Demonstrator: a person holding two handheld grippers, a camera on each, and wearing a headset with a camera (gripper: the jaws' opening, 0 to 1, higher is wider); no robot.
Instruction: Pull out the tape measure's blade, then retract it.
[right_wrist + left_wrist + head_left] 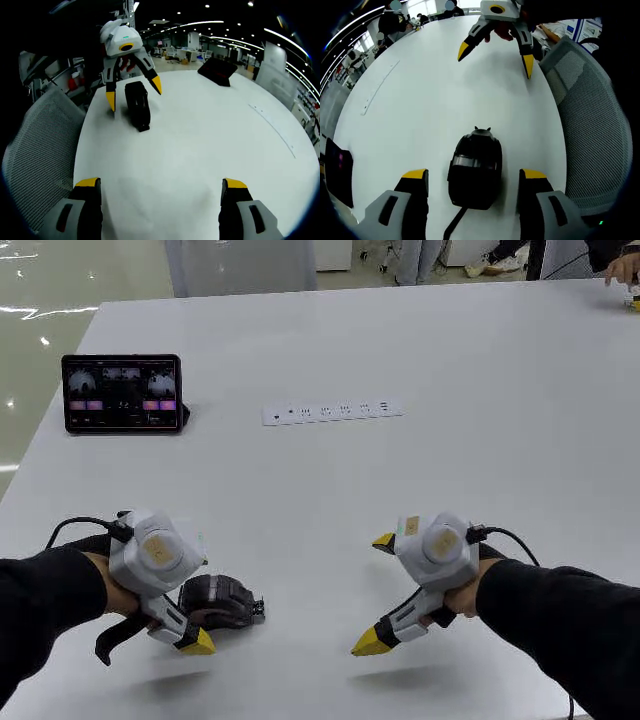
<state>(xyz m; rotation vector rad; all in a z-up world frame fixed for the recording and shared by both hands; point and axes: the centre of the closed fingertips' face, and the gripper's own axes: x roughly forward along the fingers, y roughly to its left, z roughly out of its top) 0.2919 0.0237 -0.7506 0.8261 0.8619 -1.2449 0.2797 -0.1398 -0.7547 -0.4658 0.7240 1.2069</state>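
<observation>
The tape measure (218, 602) lies on the desk (420, 360), lower left in the head view, between the wide jaws of my left gripper (474, 174), my right gripper (377, 591) is wide and empty, and the case seems to me hard and smooth, so I would clamp its broad sides.

Tape measure (224, 601) partly hidden behind left gripper (474, 174), head view.

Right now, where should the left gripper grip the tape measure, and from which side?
Grip the tape measure across its case's two long sides, coming from the strap end, where the left gripper already sits. The case lies lengthwise between the open jaws, and its blade tip points away, toward the open right gripper, so that end is probably left free for pulling.
</observation>
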